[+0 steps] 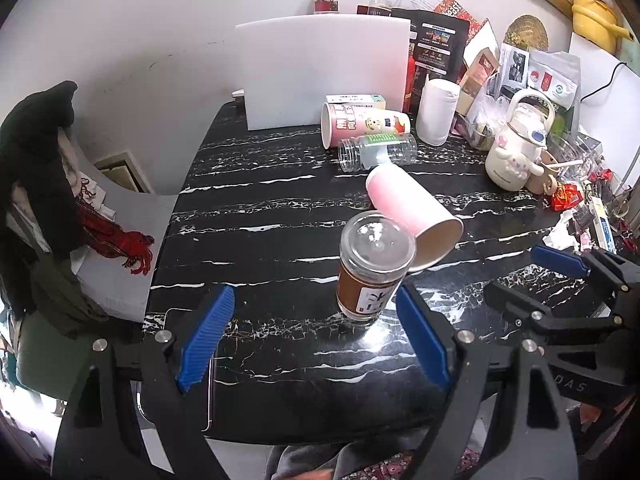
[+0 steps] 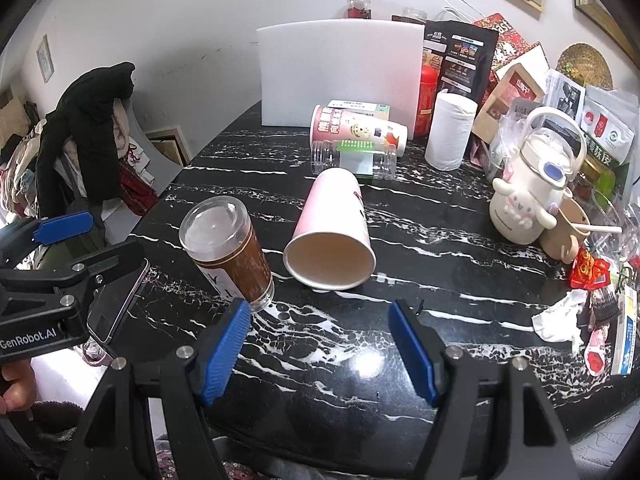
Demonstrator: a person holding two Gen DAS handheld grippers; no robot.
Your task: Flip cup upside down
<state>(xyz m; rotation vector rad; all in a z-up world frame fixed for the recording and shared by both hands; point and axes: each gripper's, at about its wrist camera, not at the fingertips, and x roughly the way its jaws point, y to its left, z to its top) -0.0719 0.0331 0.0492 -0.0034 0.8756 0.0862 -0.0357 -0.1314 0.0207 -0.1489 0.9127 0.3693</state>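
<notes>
A pink paper cup lies on its side on the black marble table, mouth toward me. A clear cup with a brown sleeve stands upside down just left of it, touching or nearly touching it. My left gripper is open and empty, near the brown cup. My right gripper is open and empty, in front of the pink cup. Each gripper shows at the edge of the other's view.
A printed paper cup and a clear plastic jar lie on their sides at the back. A white foam board, paper roll, white cartoon kettle and clutter line the back and right. A phone lies at the left edge.
</notes>
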